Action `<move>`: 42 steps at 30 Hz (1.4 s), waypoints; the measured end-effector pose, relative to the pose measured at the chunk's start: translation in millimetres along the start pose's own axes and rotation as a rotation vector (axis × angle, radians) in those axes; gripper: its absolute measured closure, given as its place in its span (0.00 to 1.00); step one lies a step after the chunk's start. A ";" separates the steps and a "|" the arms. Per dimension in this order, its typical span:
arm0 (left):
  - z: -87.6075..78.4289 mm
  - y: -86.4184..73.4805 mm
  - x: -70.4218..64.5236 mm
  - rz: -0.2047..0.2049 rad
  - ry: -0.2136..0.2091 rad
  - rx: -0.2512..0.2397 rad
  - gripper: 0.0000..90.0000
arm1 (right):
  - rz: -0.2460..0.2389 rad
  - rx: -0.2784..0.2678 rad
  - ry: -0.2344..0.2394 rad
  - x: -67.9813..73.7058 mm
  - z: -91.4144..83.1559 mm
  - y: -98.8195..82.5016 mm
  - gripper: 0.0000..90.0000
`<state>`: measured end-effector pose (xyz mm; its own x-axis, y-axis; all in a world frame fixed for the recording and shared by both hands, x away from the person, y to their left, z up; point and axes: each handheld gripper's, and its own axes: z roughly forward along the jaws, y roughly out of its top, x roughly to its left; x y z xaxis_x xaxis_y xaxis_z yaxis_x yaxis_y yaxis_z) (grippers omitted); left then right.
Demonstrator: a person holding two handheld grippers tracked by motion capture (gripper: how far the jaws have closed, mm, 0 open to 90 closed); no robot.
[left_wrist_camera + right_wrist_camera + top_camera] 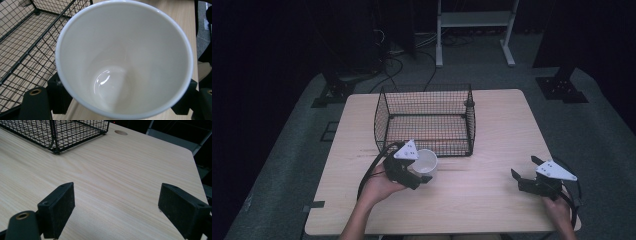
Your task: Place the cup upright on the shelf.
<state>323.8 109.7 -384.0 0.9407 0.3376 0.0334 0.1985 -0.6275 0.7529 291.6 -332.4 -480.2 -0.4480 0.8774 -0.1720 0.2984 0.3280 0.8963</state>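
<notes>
Left gripper [419,175] clamped on white cup [426,162], lift step; next carry it forward over wire basket [384,117] wall; right gripper [524,172] jaws open, empty.

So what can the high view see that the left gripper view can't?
The high view takes in the person's two hands, the right tool with its jaws apart over the table, the whole wire basket with no load in it, and the floor around. The left gripper view looks straight down into the white cup: smooth, shiny, nothing inside, with a black pad on each side of it. Both show the cup gripped by the left tool, basket mesh beside it, and the pale wooden tabletop.
</notes>
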 end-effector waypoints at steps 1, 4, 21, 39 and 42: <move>0.0 2.0 0.6 0.004 0.000 -0.001 0.24 | 0.000 0.000 0.000 0.0 0.0 0.0 0.15; 0.2 5.8 2.2 0.010 -0.004 0.004 0.24 | 0.002 0.000 0.001 0.0 -0.2 0.0 0.15; -15.5 47.8 28.2 0.040 -0.005 -0.011 0.24 | 0.013 0.003 0.002 -1.0 -0.2 0.1 0.15; -23.2 75.4 64.2 0.026 0.018 -0.001 0.25 | 0.012 -0.002 0.006 -0.7 -0.4 0.0 0.15; -22.0 78.0 68.2 0.026 0.021 0.003 0.25 | 0.014 -0.002 0.006 -0.8 -0.4 0.0 0.15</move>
<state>397.4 99.2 -308.5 0.9395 0.3358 0.0671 0.1748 -0.6386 0.7494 291.6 -333.2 -479.9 -0.4493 0.8795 -0.1571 0.3030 0.3155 0.8992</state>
